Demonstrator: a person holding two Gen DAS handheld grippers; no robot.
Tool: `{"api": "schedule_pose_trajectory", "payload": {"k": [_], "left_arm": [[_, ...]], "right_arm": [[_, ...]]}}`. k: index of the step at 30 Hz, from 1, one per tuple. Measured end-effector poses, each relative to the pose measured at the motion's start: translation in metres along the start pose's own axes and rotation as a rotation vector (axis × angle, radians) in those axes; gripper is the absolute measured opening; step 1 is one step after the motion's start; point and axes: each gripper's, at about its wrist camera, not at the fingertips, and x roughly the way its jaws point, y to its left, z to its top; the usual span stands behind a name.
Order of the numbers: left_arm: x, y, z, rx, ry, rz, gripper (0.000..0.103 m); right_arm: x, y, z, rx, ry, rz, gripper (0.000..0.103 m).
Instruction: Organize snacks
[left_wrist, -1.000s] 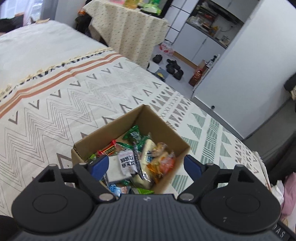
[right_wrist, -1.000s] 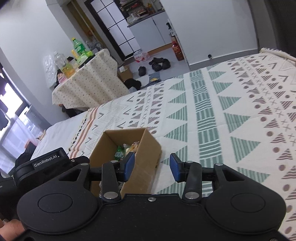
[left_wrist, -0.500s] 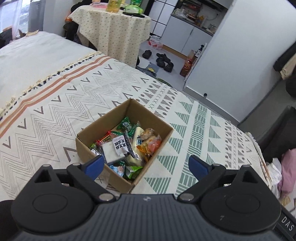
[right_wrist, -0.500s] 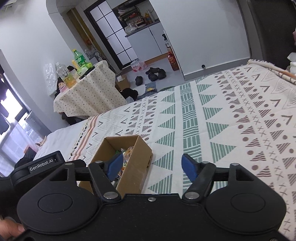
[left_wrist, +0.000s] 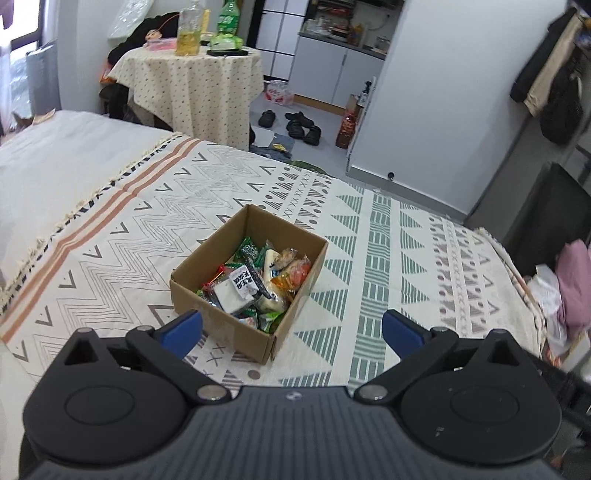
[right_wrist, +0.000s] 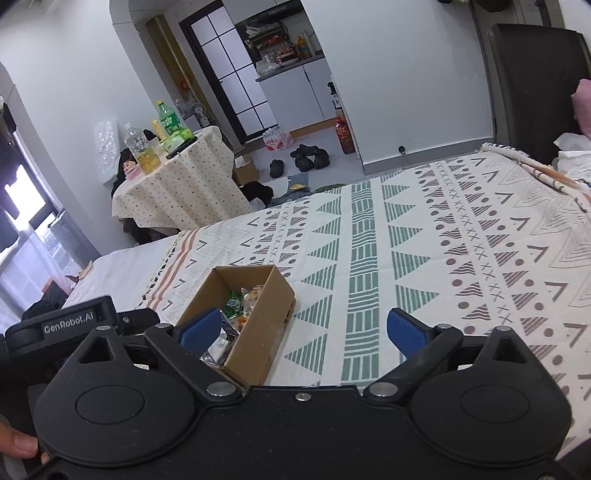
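Snacks sit in the box, and both tongs are pulled away

Snacks (left_wrist: 255, 284) fill a brown cardboard box (left_wrist: 221, 325) that stands on the patterned blanket (left_wrist: 129, 236) of the bed.

Left wrist view: the left tongs (left_wrist: 291, 328) are on the near side of the box, up above it and not touching it. Their blue tips are wide apart and nothing is between them. They have just been opening. I think the packing step is done or nearly done, since no snack lies on the blanket around the box. A good next move is to go slowly and keep the tips away from the box wall, so the box does not tip or slide. The box is light card, so a small bump could push it. Around the box the blanket is open on every side. Past the box, the bed ends in an edge, with the floor and some shoes (left_wrist: 295, 125) below it.

Right wrist view: the right tongs (right_wrist: 301, 328) are also on the near side of the box, with one blue tip showing in front of its open top. These tips are far apart too and hold nothing. They have just been opening. To the right of the box there is lots of free blanket for moving. A round bench (right_wrist: 173, 192) with bottles stands well beyond the box, off the bed.
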Motion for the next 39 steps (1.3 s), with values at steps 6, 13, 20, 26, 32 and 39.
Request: {"api": "schedule_pose_trajectory", "payload": {"k": [6,13,20,26,32,39], "left_arm": [[-0.019,-0.001,-0.011,0.054,-0.013,-0.019,0.103],[-0.044,0.003,-0.019,0.102,-0.042,-0.027,0.103],[-0.068,0.005,-0.03,0.168,-0.069,-0.056,0.103],[-0.087,0.012,-0.037,0.188,-0.086,-0.057,0.103],[-0.101,0.018,-0.043,0.222,-0.097,-0.051,0.103],[-0.113,0.022,-0.049,0.288,-0.098,-0.05,0.103]], "right_arm": [[-0.024,0.0,-0.004,-0.018,-0.016,-0.016,0.103],[-0.045,0.006,-0.012,-0.048,-0.022,-0.024,0.103],[-0.064,0.013,-0.022,-0.09,-0.024,-0.045,0.103],[-0.083,0.015,-0.027,-0.11,-0.032,-0.058,0.103],[-0.1,0.018,-0.036,-0.118,-0.045,-0.06,0.103],[-0.114,0.026,-0.044,-0.16,-0.047,-0.063,0.103]]}}
